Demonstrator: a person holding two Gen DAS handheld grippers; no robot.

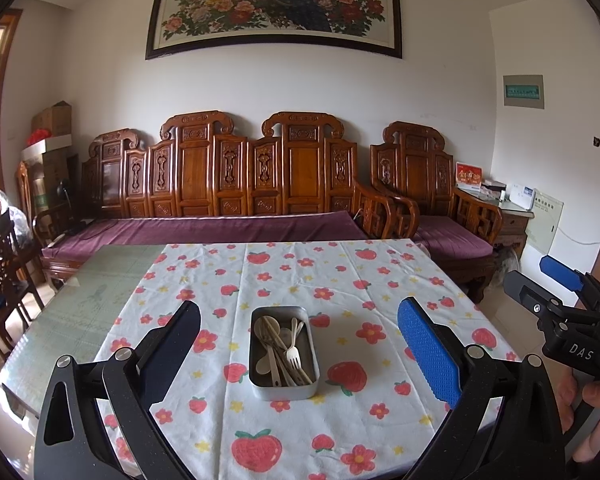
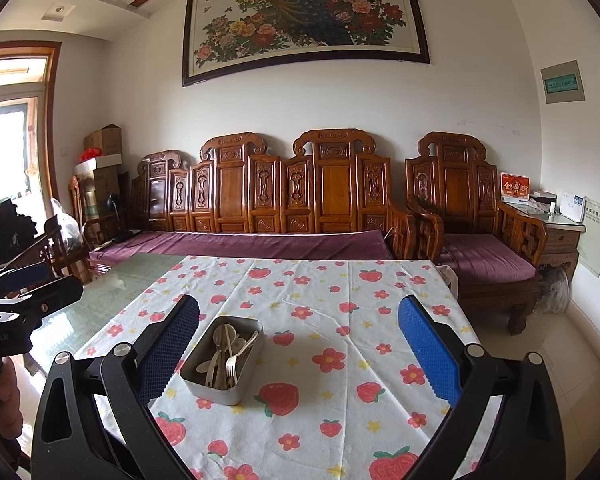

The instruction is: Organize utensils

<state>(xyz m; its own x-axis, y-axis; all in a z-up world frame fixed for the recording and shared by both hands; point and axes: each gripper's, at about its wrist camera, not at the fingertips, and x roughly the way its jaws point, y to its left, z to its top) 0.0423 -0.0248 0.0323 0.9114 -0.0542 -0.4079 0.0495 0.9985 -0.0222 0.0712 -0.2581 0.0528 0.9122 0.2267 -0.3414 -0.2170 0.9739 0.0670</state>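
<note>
I have my left claw point(image 1: 298, 354) spread wide and empty above the near part of the counter point(image 1: 100, 300), and my right claw point(image 2: 298, 354) is just as wide and empty beside it. Between the left claw's fingers sits the rectangular grey metal tin point(image 1: 283, 353) on the white strawberry-and-flower tablecloth point(image 1: 340, 280). It holds the pale forks and spoons point(image 1: 282, 350) in a loose heap.
</note>
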